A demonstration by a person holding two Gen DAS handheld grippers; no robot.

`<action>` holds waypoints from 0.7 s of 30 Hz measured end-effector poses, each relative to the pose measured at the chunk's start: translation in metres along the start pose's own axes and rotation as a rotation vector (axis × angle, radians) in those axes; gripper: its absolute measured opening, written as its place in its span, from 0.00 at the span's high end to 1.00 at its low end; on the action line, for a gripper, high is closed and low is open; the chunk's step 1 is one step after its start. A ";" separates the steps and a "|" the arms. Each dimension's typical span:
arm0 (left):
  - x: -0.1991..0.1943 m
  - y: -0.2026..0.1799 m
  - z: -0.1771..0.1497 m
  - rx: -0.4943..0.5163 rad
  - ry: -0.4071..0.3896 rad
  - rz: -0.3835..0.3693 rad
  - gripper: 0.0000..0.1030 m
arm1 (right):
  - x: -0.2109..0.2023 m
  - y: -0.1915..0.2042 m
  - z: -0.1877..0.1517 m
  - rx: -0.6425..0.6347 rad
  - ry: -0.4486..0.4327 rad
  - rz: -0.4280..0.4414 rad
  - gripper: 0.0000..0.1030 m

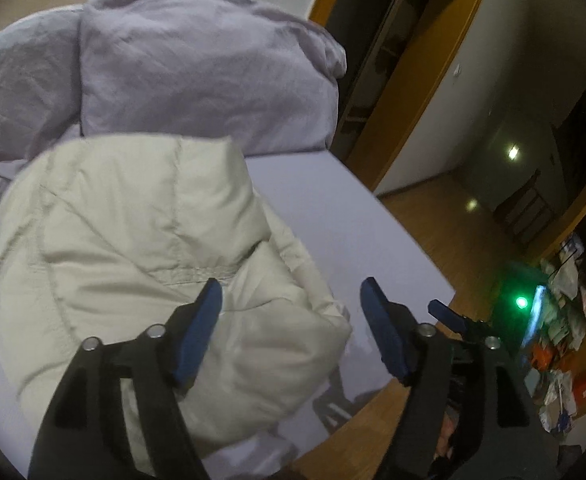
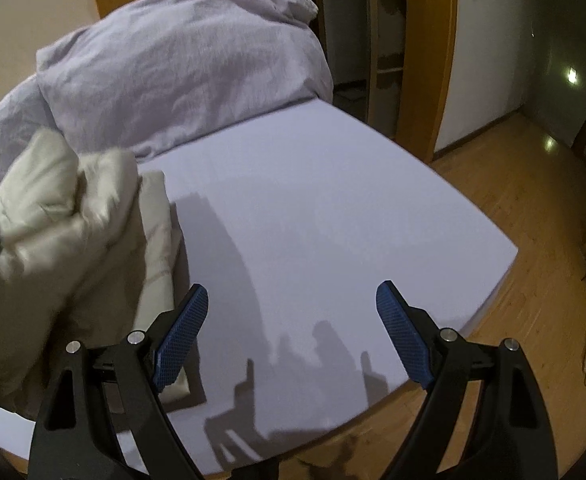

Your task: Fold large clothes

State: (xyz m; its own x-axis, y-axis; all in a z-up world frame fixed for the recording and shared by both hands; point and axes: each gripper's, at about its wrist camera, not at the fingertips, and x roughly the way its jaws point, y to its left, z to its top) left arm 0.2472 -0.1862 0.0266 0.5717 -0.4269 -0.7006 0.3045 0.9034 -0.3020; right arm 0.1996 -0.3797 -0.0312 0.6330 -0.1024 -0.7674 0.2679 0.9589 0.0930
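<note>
Dim, bluish fisheye views; hard shadows on the bed (image 2: 333, 208).

**Bedroom with a lilac bed and wood floor**

Ahead of the tongs we see a bed (image 2: 333, 208) under a smooth lilac sheet, and beyond it a rumpled lilac duvet (image 2: 189, 60) heaped against the beige wall (image 2: 33, 12). To the right of the tongs runs a honey-coloured wooden floor (image 2: 525, 184) — two ceiling lights glint off it. Further right stands an orange-brown door frame (image 2: 425, 64) with dim shelves behind it. We also see a cluttered shelf (image 1: 565, 320) at far right, beside a green glow (image 1: 521, 302).
</note>
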 end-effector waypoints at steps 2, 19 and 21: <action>-0.015 0.004 0.003 -0.007 -0.032 0.013 0.27 | -0.004 0.004 0.010 -0.011 -0.011 0.020 0.15; -0.067 0.144 0.018 -0.242 -0.128 0.314 0.26 | -0.032 0.109 0.069 -0.188 -0.059 0.266 0.15; -0.062 0.158 0.014 -0.274 -0.116 0.324 0.26 | -0.031 0.121 0.071 -0.209 -0.054 0.281 0.15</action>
State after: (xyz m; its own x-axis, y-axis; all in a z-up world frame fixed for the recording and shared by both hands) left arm 0.2699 -0.0178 0.0315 0.6906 -0.1073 -0.7153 -0.1092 0.9621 -0.2498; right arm 0.2639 -0.2798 0.0483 0.7001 0.1643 -0.6949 -0.0729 0.9845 0.1593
